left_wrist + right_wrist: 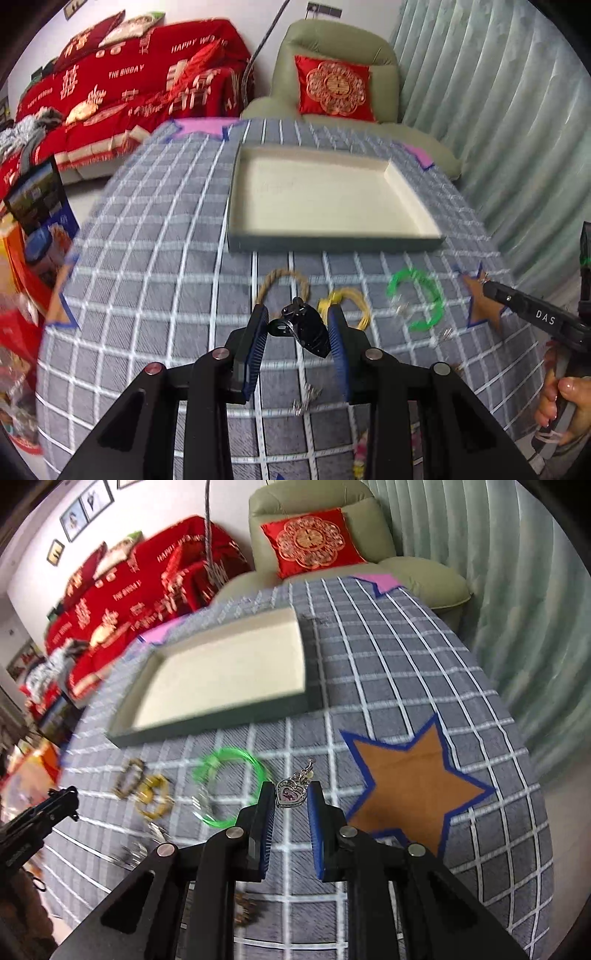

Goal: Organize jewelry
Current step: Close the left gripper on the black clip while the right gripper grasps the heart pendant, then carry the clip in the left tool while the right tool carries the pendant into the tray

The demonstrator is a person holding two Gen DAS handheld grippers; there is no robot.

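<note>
My left gripper [298, 325] is shut on a black hair clip [304, 328], held above the checked tablecloth. My right gripper [291, 794] is shut on a silver heart pendant [290, 794], held above the cloth beside the brown star patch [410, 786]. The shallow cream-lined tray [325, 199] lies farther back; it also shows in the right wrist view [221, 679]. On the cloth lie a rope bracelet [282, 284], a yellow bracelet [349, 304] and a green bangle [417, 299], the bangle also in the right wrist view [229, 786].
Small silver pieces lie on the cloth [306, 400]. A green armchair [336, 74] with a red cushion and a red-covered sofa [140, 85] stand behind the table. Curtains [498, 110] hang at the right. Boxes [37, 229] stand left of the table.
</note>
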